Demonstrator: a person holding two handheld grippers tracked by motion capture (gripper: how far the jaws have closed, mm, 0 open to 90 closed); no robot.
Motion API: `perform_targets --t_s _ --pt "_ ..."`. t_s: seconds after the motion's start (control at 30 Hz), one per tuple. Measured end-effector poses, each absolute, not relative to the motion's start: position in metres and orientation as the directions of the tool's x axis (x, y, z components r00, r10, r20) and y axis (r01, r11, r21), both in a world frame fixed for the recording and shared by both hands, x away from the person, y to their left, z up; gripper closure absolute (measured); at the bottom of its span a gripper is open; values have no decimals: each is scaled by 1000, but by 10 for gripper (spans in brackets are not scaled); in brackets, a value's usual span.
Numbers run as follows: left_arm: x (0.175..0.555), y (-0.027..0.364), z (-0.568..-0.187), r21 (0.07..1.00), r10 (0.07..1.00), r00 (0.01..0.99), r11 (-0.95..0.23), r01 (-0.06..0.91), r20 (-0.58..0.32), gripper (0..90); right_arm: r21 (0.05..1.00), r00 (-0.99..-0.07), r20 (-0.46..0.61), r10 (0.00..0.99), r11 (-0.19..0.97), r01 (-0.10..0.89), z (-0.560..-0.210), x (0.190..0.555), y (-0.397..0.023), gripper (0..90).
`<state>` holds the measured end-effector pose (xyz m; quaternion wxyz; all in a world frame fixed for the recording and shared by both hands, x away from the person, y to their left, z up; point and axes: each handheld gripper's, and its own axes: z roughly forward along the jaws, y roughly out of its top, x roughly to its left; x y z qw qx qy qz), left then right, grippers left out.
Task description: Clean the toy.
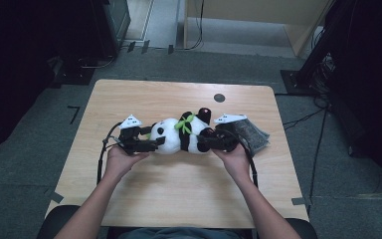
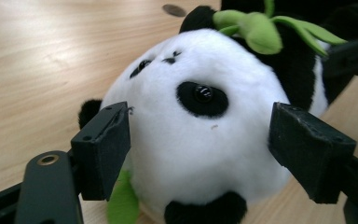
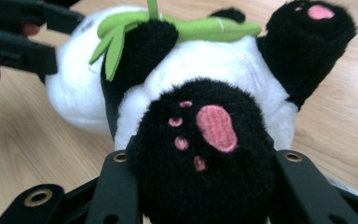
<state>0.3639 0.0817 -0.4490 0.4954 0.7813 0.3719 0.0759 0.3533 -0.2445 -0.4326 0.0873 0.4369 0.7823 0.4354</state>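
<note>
A plush panda (image 1: 179,134) with a green bamboo sprig lies on its back across the middle of the wooden table (image 1: 179,194). My left gripper (image 1: 155,143) comes in from the left. Its jaws straddle the panda's white head (image 2: 200,140), and its pads (image 2: 103,149) stand at the fur's sides without squeezing it. My right gripper (image 1: 208,142) comes in from the right. The left gripper (image 2: 205,145) is open. My right gripper (image 3: 205,186) is shut on a black foot with a pink sole (image 3: 214,128), which fills the gap between its jaws.
A dark grey speckled pouch (image 1: 252,132) lies just right of my right hand. A small black disc (image 1: 219,97) sits near the table's far edge. Dark equipment and cables stand on the floor to the left and right.
</note>
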Motion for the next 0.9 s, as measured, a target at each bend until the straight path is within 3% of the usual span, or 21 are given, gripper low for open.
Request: perform_targets --t_s 0.5,0.77,0.9 --pt "356 83 -450 861 567 797 -280 424 -208 233 757 -572 369 733 121 642 -398 351 -273 610" --pt "356 75 -456 860 525 835 -337 382 -165 197 742 -625 384 680 175 647 -395 350 -266 616" --pt "358 73 -457 853 533 819 -308 420 -211 185 741 -632 395 667 174 648 -395 349 -265 619"
